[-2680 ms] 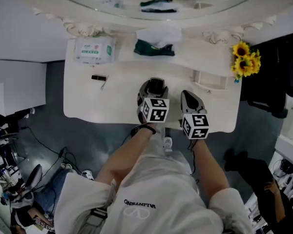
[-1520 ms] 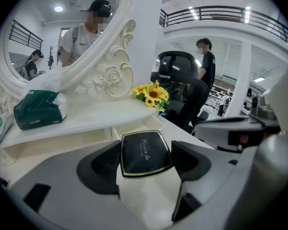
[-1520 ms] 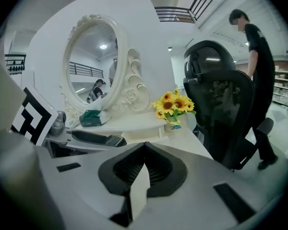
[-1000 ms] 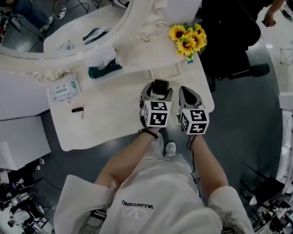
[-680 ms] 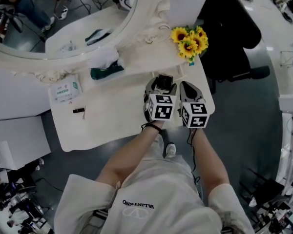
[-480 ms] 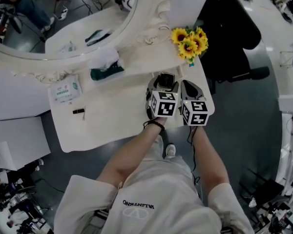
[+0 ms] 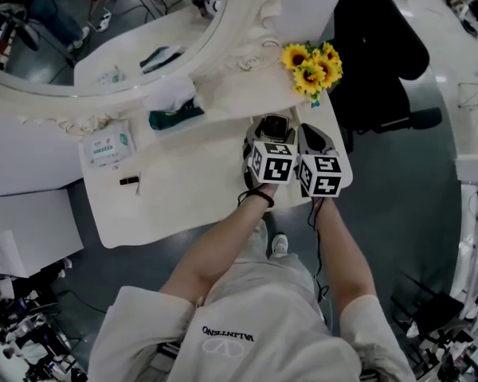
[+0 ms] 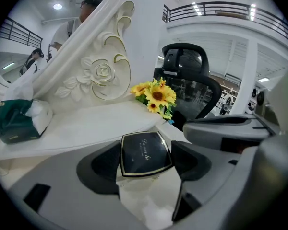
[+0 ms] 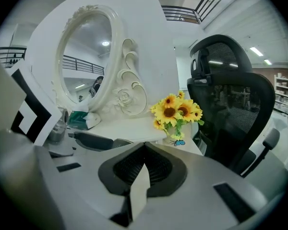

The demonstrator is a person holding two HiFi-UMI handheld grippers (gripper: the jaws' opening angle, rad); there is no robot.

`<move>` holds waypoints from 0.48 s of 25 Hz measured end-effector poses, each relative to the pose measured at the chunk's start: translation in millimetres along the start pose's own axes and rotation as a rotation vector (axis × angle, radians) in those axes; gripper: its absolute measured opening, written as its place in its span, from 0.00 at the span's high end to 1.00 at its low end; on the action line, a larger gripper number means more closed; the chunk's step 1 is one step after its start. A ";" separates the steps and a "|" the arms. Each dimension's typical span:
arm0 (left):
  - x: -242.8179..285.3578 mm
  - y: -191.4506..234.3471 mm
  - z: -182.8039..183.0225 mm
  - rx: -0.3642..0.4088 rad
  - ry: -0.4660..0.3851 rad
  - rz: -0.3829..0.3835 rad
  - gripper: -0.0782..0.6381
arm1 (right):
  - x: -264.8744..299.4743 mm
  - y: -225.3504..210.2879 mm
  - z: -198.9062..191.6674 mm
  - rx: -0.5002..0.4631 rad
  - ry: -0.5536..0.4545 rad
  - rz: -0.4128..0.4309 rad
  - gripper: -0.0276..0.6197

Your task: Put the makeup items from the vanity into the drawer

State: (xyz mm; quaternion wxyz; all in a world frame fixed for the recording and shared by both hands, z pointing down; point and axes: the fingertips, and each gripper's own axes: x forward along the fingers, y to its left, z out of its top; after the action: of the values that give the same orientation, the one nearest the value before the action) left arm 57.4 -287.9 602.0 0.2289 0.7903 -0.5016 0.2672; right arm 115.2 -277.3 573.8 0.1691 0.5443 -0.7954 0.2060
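A black compact with a gold rim (image 8: 145, 152) sits between the jaws of my left gripper (image 8: 145, 159), which are shut on its two sides. In the head view the compact (image 7: 275, 125) shows at the tip of the left gripper (image 7: 272, 130), above the right end of the white vanity (image 7: 183, 189). My right gripper (image 7: 312, 134) is close beside it on the right. Its ribbed pads meet with nothing between them (image 9: 143, 169). A small black makeup item (image 7: 128, 181) lies on the vanity's left part, far from both grippers.
Sunflowers (image 7: 311, 66) stand at the vanity's far right corner, just ahead of both grippers. A green tissue box (image 7: 175, 114) and a wipes pack (image 7: 105, 146) lie along the back by the ornate mirror (image 9: 86, 56). A black office chair (image 7: 382, 62) stands right of the vanity.
Both grippers have moved together a little to the right and toward the sunflowers, with the compact still held. The head view turned earlier, so the vanity now lies slanted.
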 end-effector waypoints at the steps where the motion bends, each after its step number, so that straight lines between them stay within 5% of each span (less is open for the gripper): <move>1: 0.5 0.4 -0.8 -0.003 0.003 -0.001 0.43 | 0.6 1.0 0.2 0.000 0.001 0.002 0.94; 12: 6.6 1.6 -3.0 -0.013 0.017 -0.008 0.43 | 2.5 0.8 -0.5 -0.001 0.005 -0.005 0.94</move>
State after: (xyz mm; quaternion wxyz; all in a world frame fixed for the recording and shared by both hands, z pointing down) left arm 57.6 -291.0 608.7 0.2395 0.7884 -0.4983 0.2699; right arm 113.6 -278.8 575.4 0.1721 0.5457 -0.7937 0.2065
